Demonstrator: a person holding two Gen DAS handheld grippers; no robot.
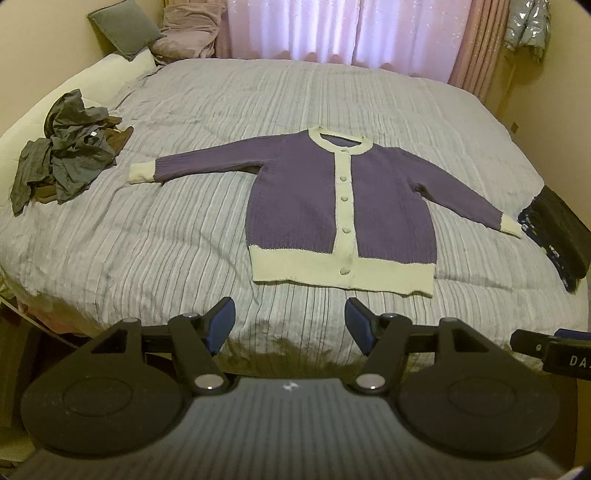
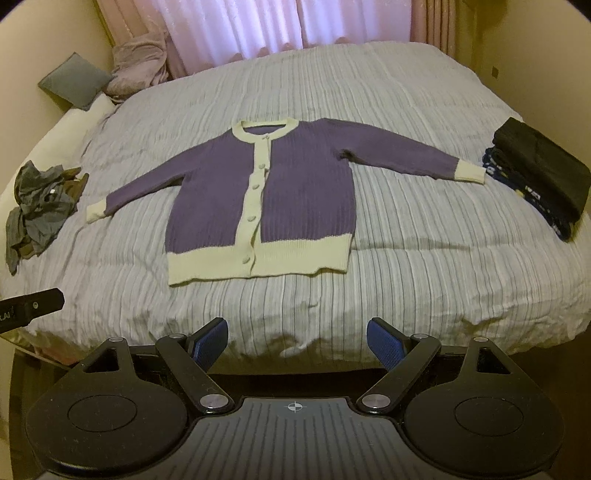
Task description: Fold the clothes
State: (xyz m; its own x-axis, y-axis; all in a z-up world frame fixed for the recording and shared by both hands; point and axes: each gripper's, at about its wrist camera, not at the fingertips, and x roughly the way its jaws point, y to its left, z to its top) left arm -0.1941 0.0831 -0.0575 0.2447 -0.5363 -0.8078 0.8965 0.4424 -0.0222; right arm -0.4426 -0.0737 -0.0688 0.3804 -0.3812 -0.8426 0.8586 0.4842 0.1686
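A purple cardigan (image 1: 295, 188) with cream trim, cuffs and buttons lies flat and face up on the striped bed, both sleeves spread out; it also shows in the right wrist view (image 2: 303, 192). My left gripper (image 1: 290, 323) is open and empty, above the bed's near edge, short of the cardigan's hem. My right gripper (image 2: 297, 341) is open and empty, also at the near edge, short of the hem. A part of the right gripper shows at the right edge of the left wrist view (image 1: 554, 349).
A crumpled grey and brown clothes pile (image 1: 66, 147) lies on the bed's left side. A folded dark stack (image 2: 543, 173) sits at the right edge by the right cuff. Pillows (image 1: 125, 27) and curtains (image 1: 332, 29) are at the far end. The striped duvet (image 1: 147, 240) covers the bed.
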